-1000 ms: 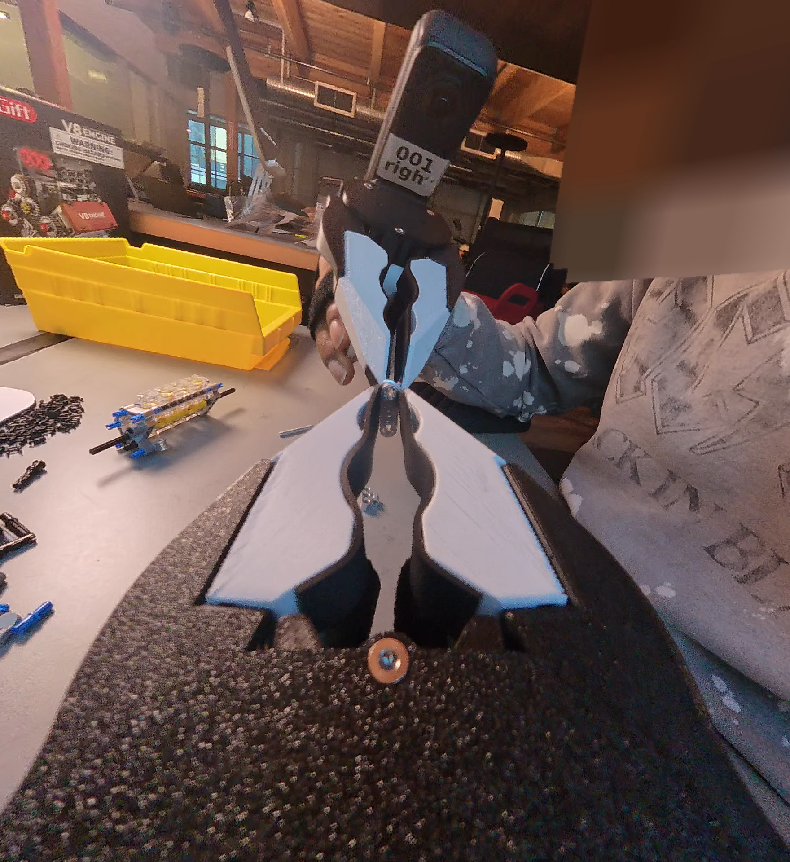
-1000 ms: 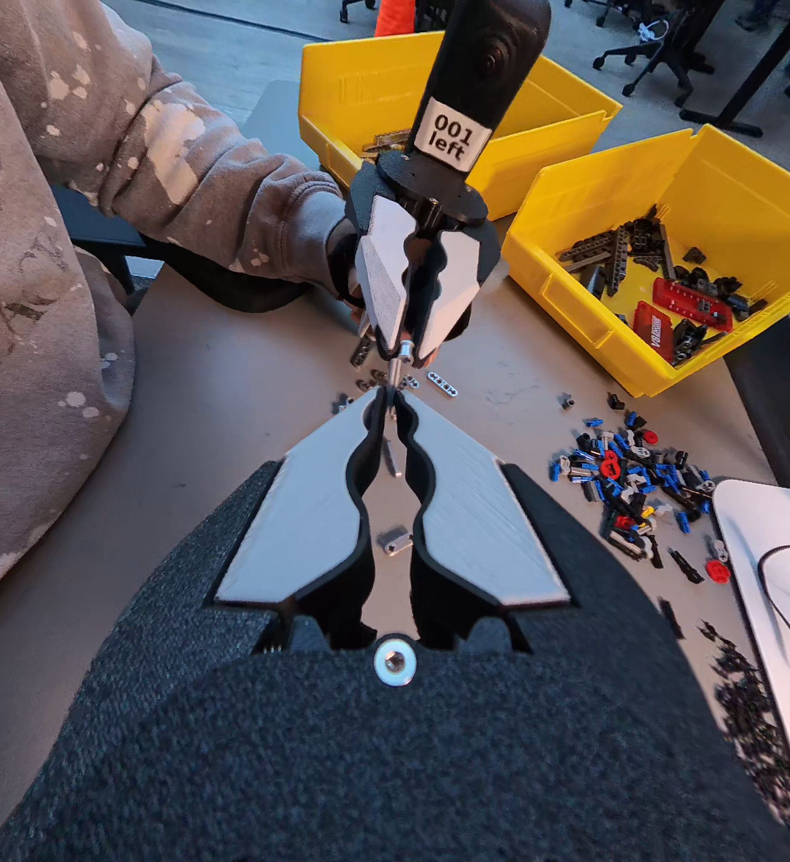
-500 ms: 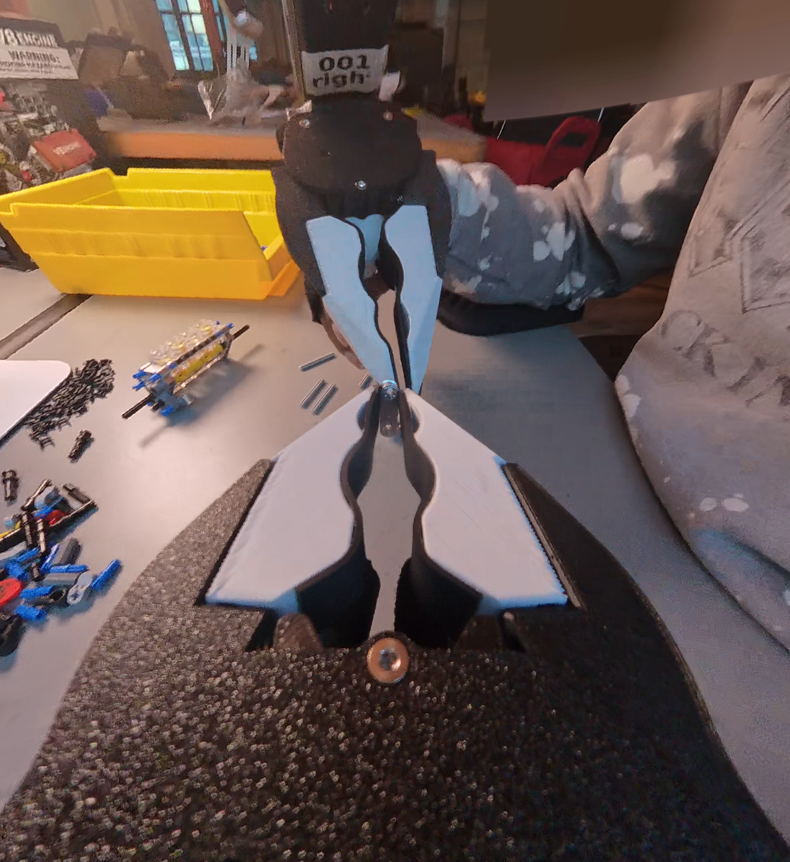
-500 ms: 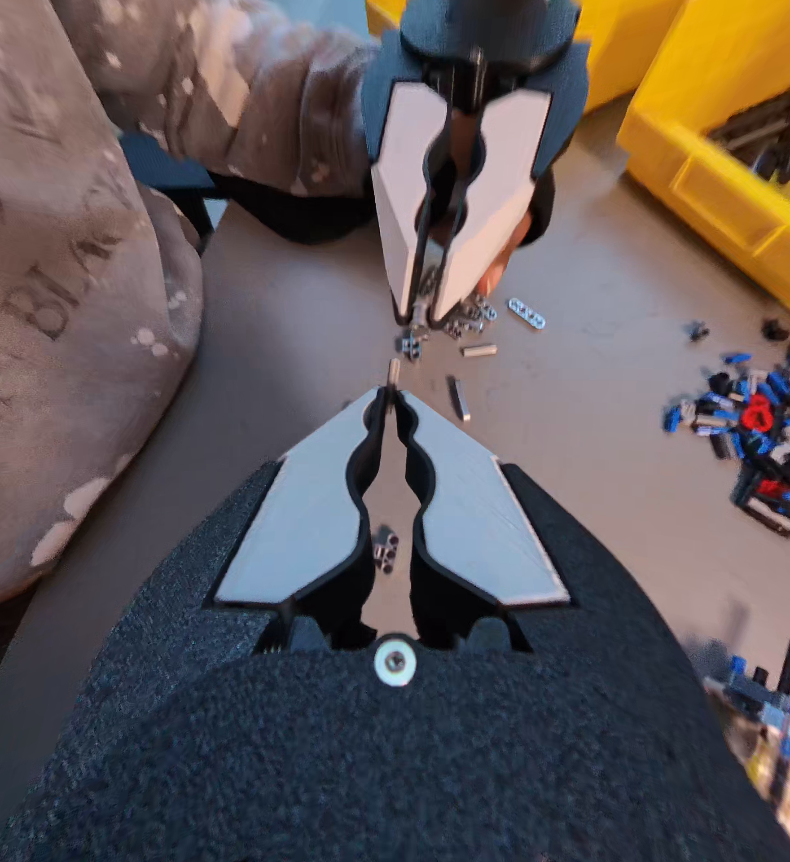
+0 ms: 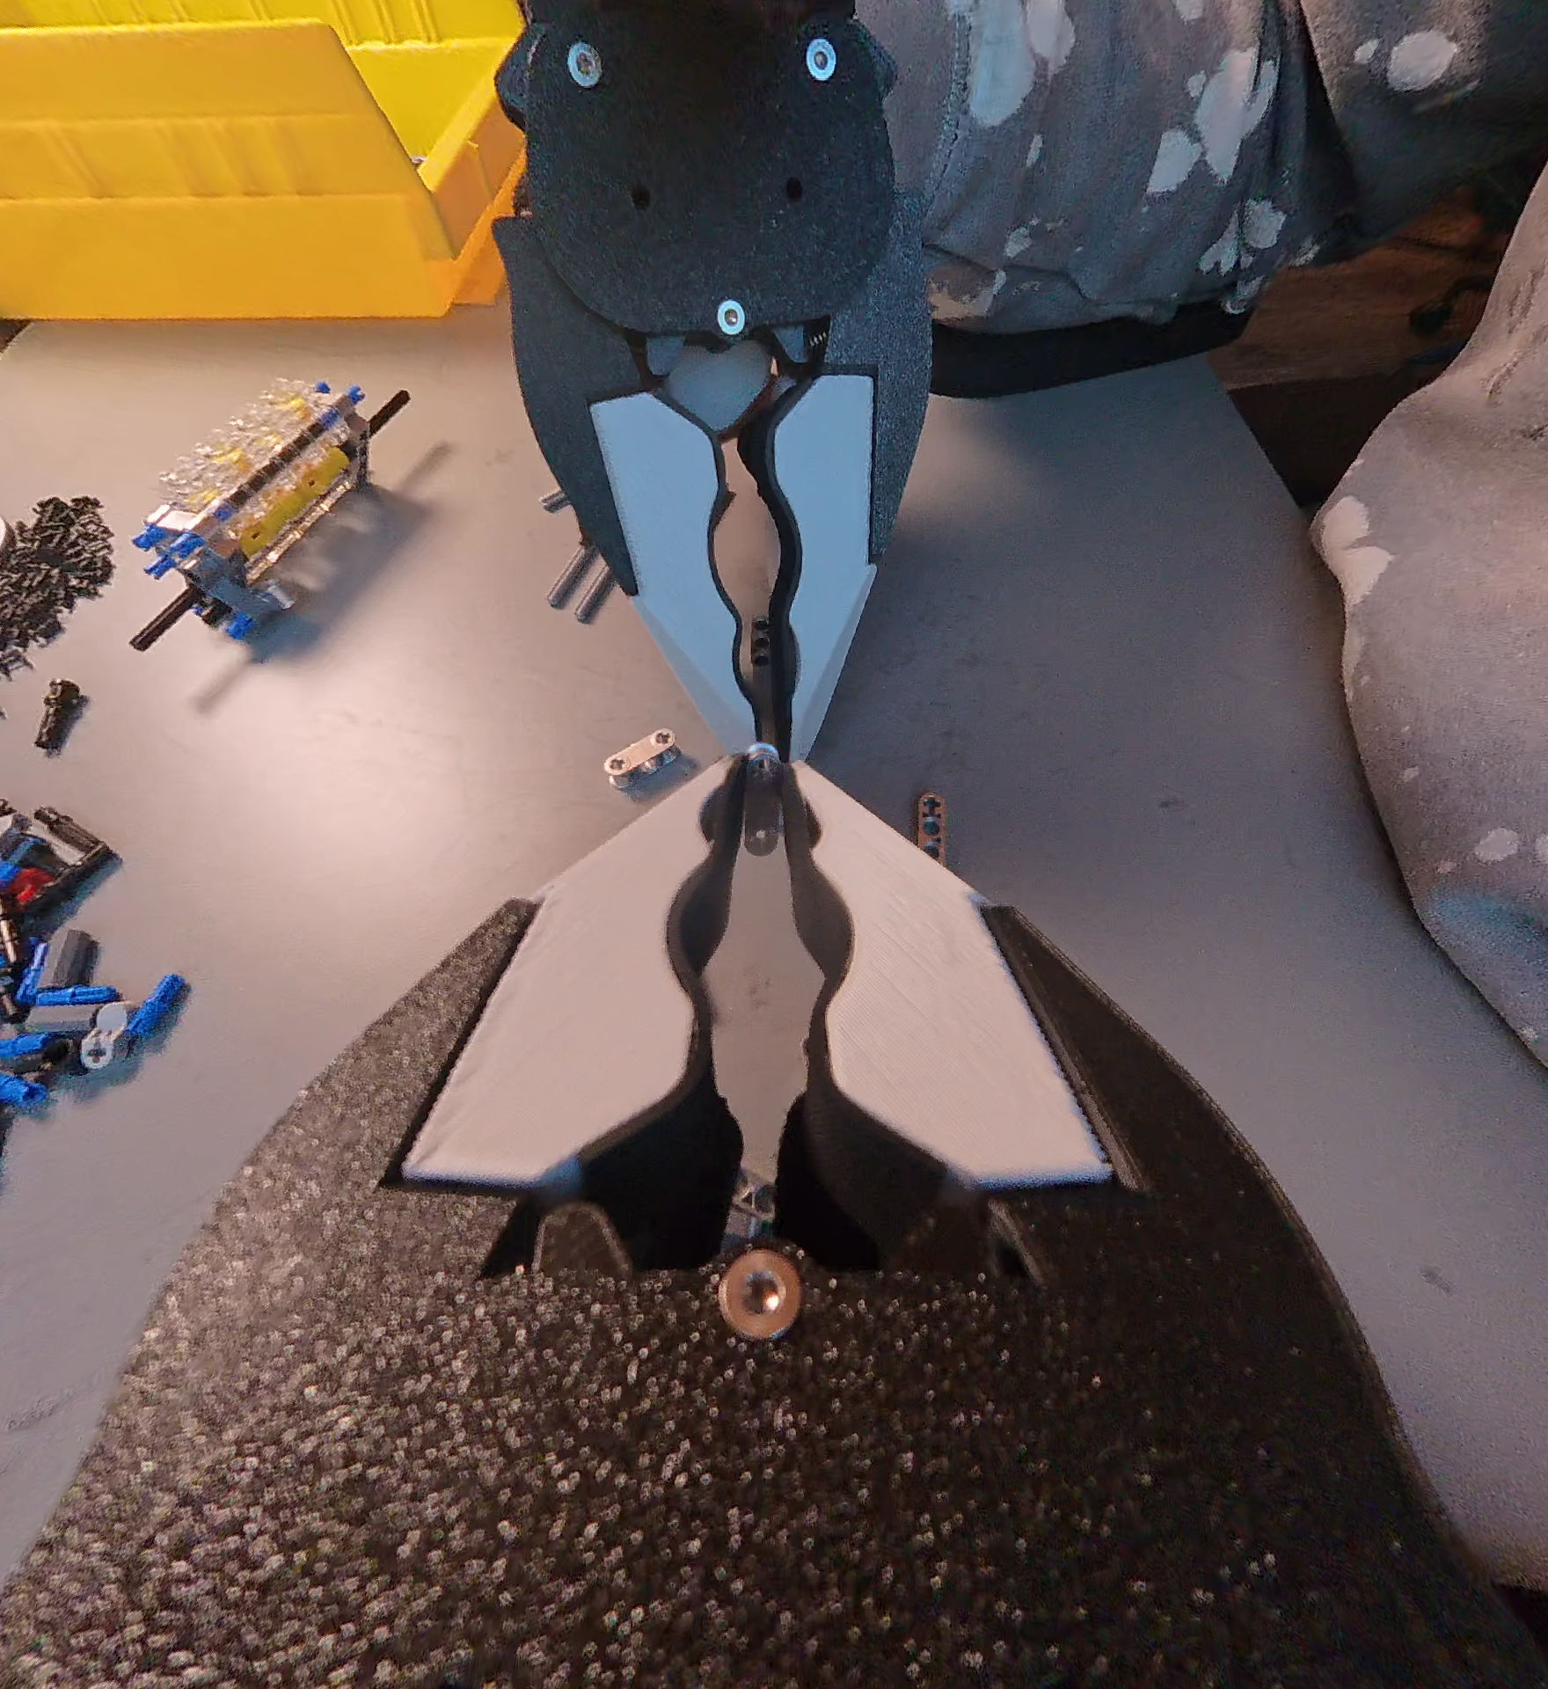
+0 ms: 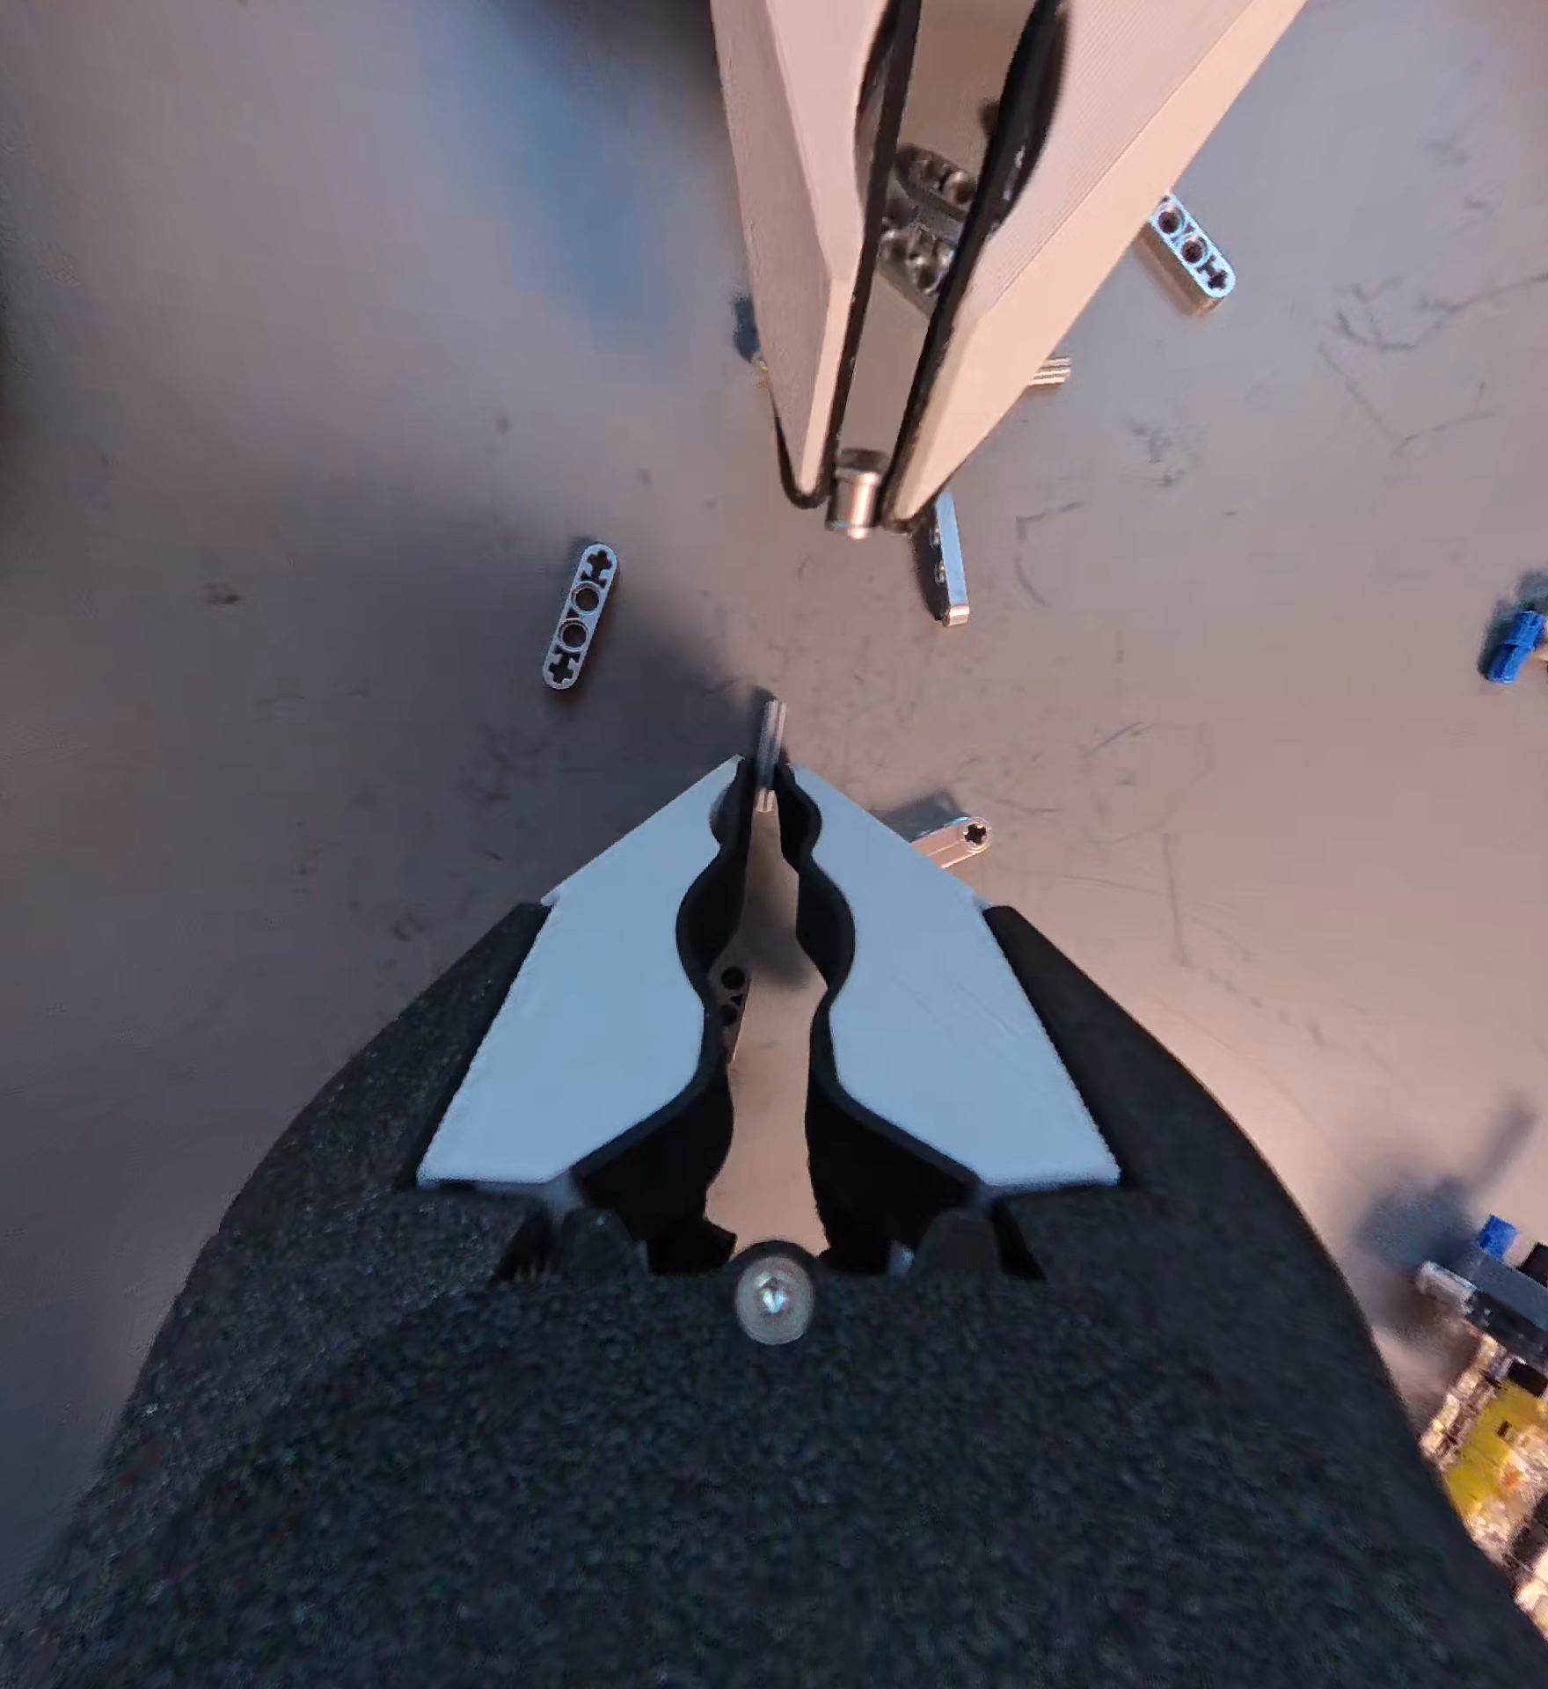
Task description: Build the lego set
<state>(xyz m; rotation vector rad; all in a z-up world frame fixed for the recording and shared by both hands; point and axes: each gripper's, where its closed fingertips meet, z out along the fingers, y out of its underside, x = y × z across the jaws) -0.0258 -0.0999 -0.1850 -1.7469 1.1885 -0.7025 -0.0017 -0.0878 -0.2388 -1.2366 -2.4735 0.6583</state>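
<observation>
My left gripper (image 5: 759, 772) is shut on a small grey cylindrical piece (image 5: 759, 809). The piece sticks out of the tips in the right wrist view (image 6: 854, 498). My right gripper (image 6: 766, 768) is shut on a thin grey axle (image 6: 770, 736) that points forward out of its tips. The two grippers face each other tip to tip, low over the grey table (image 5: 1072, 640). In the right wrist view the left gripper (image 6: 854, 484) sits a short gap beyond the axle, slightly to the right. In the left wrist view the right gripper (image 5: 770, 731) nearly meets my tips.
Thin grey beams (image 6: 580, 614) (image 6: 1191, 251) (image 5: 642, 757) lie loose around the tips. A clear, yellow and blue block assembly (image 5: 268, 521), black pins (image 5: 12, 585) and blue and black parts (image 5: 12, 1024) lie left. A yellow bin (image 5: 204, 155) stands behind. A person's sleeve (image 5: 1118, 137) is at the right. Left tips to right tips: about 6 centimetres.
Both views have tilted down toward the table and the grippers have drawn nearer each other. Their tips touched one second ago and now stand a short gap apart.
</observation>
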